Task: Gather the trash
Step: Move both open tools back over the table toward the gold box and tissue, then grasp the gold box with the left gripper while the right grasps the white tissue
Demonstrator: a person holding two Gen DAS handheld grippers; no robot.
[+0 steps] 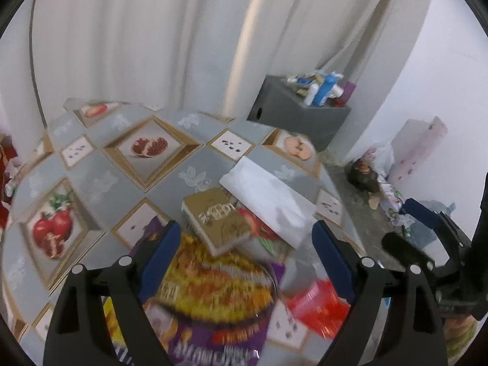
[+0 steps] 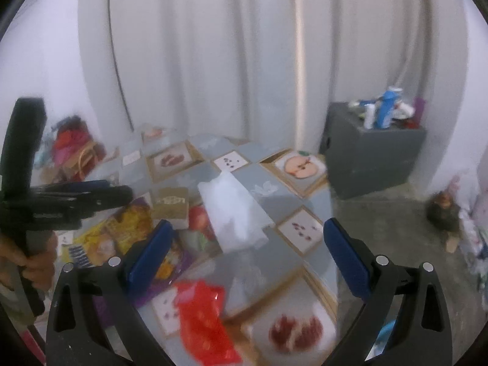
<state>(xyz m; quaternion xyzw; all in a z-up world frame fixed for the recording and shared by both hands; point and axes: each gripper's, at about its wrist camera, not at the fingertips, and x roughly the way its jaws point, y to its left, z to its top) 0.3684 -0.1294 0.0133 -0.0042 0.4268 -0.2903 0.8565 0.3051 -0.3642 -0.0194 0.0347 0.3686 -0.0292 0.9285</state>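
The trash lies in a loose pile near the table edge, probably dropped there for collecting: a purple and yellow snack bag [image 1: 210, 299], a small golden cardboard box [image 1: 218, 219], a white crumpled paper [image 1: 268, 201] and a red shiny wrapper [image 2: 204, 314]. The gray square bin [image 2: 372, 158] stands well apart on the floor, already full. The left gripper [image 1: 247, 262] hangs above the bag, spread wide and empty. The right gripper [image 2: 247, 256] is also released, touching nothing.

Both wrist views downward, table [image 1: 91, 164] shared
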